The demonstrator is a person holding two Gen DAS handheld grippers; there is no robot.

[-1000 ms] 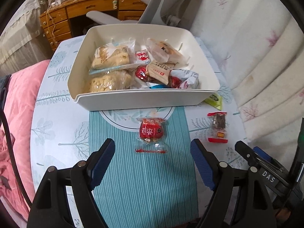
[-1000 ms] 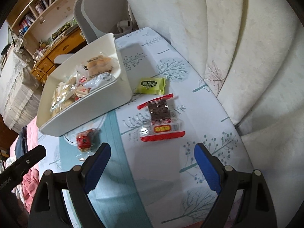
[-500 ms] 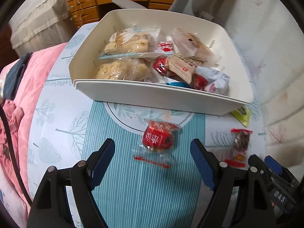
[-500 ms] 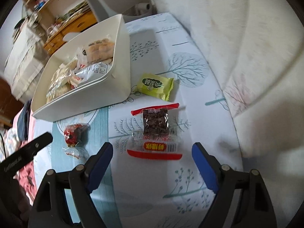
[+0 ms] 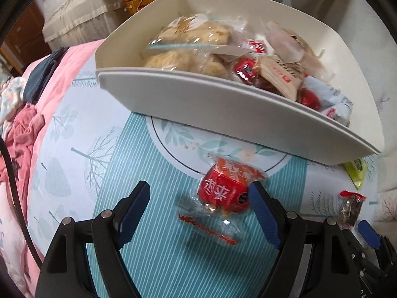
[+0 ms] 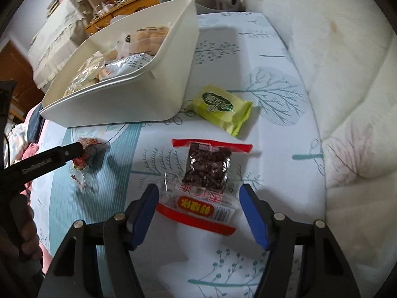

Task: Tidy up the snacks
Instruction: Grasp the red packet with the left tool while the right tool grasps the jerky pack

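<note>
Straddling one loose snack each, both grippers point steeply down at the tablecloth (image 6: 260, 49).

Left gripper (image 5: 198, 211): jaws apart, nothing clamped. Red candy (image 5: 224, 193) lies between the pads, crowding the right-hand pad, perhaps touching it, with clear space to the left-hand one. Its clear twisted wrapper end trails toward the tool. The off-centre lie suggests the tool wants shifting toward the candy's side before closing, or the wrapper may skid out.

Right gripper (image 6: 198, 213): jaws part-way, having just been closing, pads not yet pressing. Brown snack bar packet (image 6: 207, 181) sits between them, its red-banded label end nearest the tool, dark contents farther out. The pads flank the flat label end, likely because the thin film there gives an easier pinch than the lumpy middle.

Green packet (image 6: 220, 105): beyond the brown packet, just beside the bin's corner, unattended; probably next in turn.

White bin (image 5: 238, 109): straight ahead of the left tool, past the candy, already holding bread packets and assorted wrapped sweets. Its near wall faces both tools, so each lifted item has a short carry over the rim.

Judgement: two items being picked at once to halve the trips; three snacks left outside the bin.
</note>
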